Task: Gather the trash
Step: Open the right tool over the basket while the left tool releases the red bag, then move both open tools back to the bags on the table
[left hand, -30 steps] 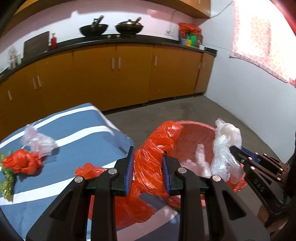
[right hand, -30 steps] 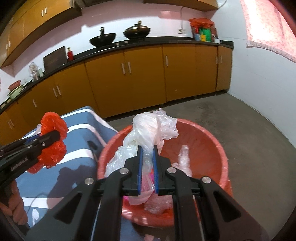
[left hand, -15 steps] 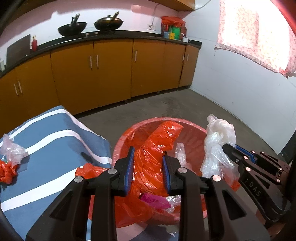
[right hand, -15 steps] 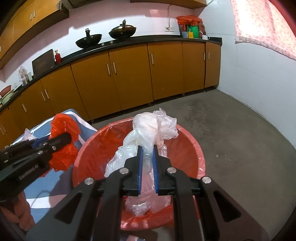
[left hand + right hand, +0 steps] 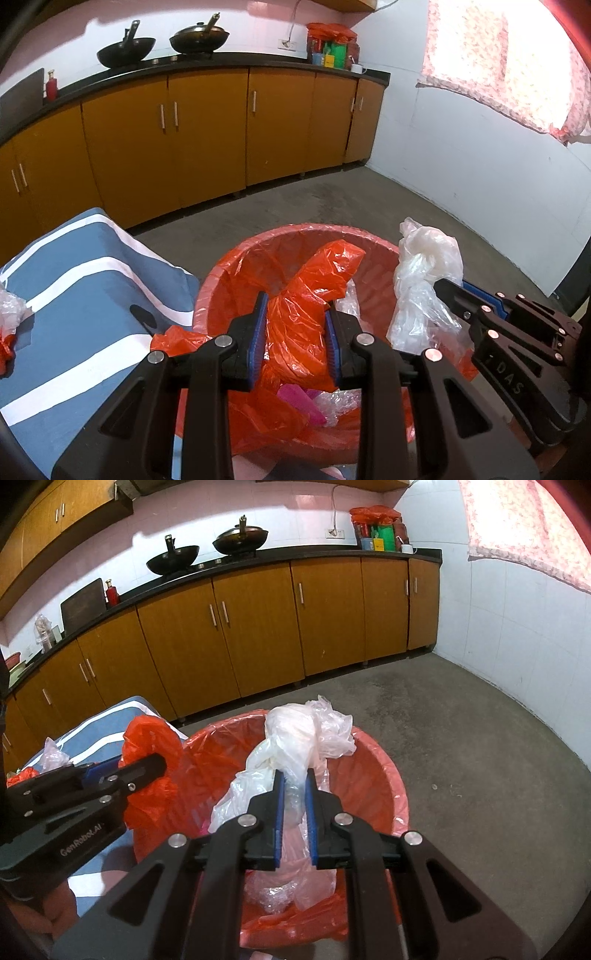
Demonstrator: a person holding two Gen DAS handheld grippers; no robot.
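basin (image 5: 280, 236) near rim hidden behind gripper, countertop jars (image 5: 376, 535) too small

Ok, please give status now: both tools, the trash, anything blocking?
Left tool shut on red bag. Right tool shut on clear bag. Both over red basin. Nothing blocking the drop.

Open mouth of the red basin (image 5: 388, 775) is partly blocked by the held red bag (image 5: 306, 310) and clear bag (image 5: 295, 746). Bare floor (image 5: 480, 738) lies beyond; striped desk (image 5: 92, 280) bounds its left side.
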